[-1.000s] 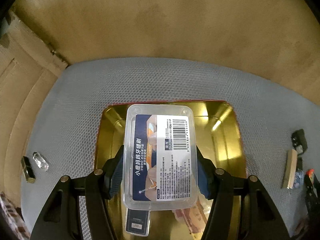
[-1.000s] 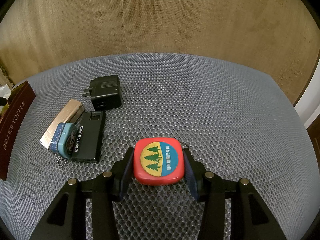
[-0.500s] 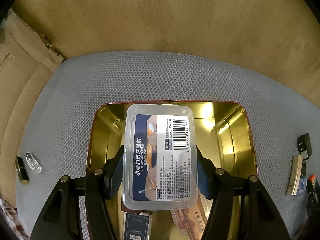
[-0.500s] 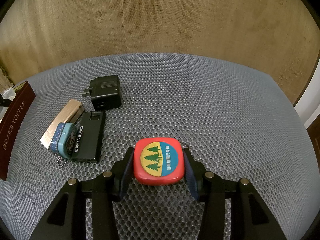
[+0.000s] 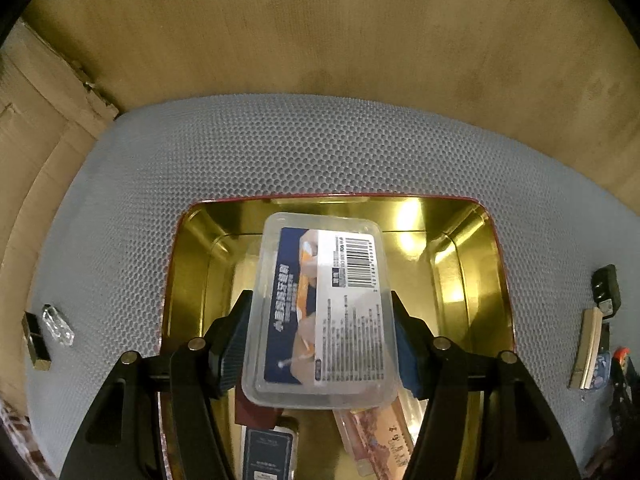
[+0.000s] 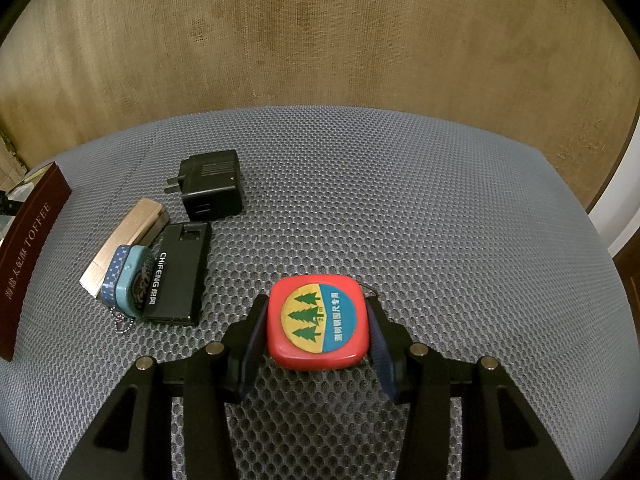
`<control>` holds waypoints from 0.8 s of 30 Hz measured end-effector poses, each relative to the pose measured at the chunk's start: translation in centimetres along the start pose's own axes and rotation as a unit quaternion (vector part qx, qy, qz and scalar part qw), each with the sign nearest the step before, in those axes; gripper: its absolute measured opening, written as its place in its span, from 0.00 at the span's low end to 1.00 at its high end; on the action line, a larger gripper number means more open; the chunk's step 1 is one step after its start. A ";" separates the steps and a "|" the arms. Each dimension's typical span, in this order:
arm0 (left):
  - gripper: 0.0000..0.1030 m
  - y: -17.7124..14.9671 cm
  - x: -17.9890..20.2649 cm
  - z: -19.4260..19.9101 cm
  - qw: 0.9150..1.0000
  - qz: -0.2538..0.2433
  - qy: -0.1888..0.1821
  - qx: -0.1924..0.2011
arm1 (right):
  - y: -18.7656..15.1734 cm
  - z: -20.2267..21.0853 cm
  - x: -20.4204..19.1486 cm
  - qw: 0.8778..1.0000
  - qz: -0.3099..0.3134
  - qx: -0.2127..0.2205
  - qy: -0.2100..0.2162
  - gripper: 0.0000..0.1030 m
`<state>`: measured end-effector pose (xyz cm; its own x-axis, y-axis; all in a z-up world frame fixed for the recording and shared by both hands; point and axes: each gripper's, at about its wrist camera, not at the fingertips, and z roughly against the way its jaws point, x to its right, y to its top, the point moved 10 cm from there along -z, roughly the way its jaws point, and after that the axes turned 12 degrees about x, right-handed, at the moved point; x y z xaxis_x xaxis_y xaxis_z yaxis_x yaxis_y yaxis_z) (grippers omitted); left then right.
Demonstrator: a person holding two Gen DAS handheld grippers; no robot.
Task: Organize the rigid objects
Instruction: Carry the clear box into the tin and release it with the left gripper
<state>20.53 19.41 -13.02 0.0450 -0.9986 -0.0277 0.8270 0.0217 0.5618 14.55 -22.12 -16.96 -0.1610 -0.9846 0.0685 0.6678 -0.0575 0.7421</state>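
Note:
My left gripper (image 5: 320,332) is shut on a clear plastic box (image 5: 322,308) with a blue and white label, holding it tilted over the gold tin tray (image 5: 472,264) with a red rim. A dark card pack (image 5: 268,452) and a reddish box (image 5: 376,440) lie in the tray below it. My right gripper (image 6: 316,332) is shut on a red square tape measure (image 6: 318,326) with a tree logo, low over the grey mesh mat (image 6: 400,200).
In the right wrist view a black charger (image 6: 212,190), a gold bar (image 6: 124,240), a blue tin (image 6: 128,280), a black CHIFENG box (image 6: 180,276) and the tin's dark red TOFFEE side (image 6: 28,256) sit at left. In the left wrist view a clear crystal (image 5: 58,324) and gold-black stick (image 5: 36,344) lie far left.
My left gripper has drawn back with the clear box, so more of the tray shows, and the box now tilts slightly. The right gripper and tape measure have not moved.

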 end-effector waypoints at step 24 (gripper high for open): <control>0.72 -1.7 -1.2 9.8 0.993 -0.029 0.019 0.112 | 0.0 0.0 -0.3 1.000 0.001 0.000 -0.001 0.47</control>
<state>13.64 20.09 -5.86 0.0246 -0.9952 -0.0943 0.6842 -0.0521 0.7275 14.62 -21.86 -16.96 -0.1603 -0.9844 0.0719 0.6684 -0.0547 0.7418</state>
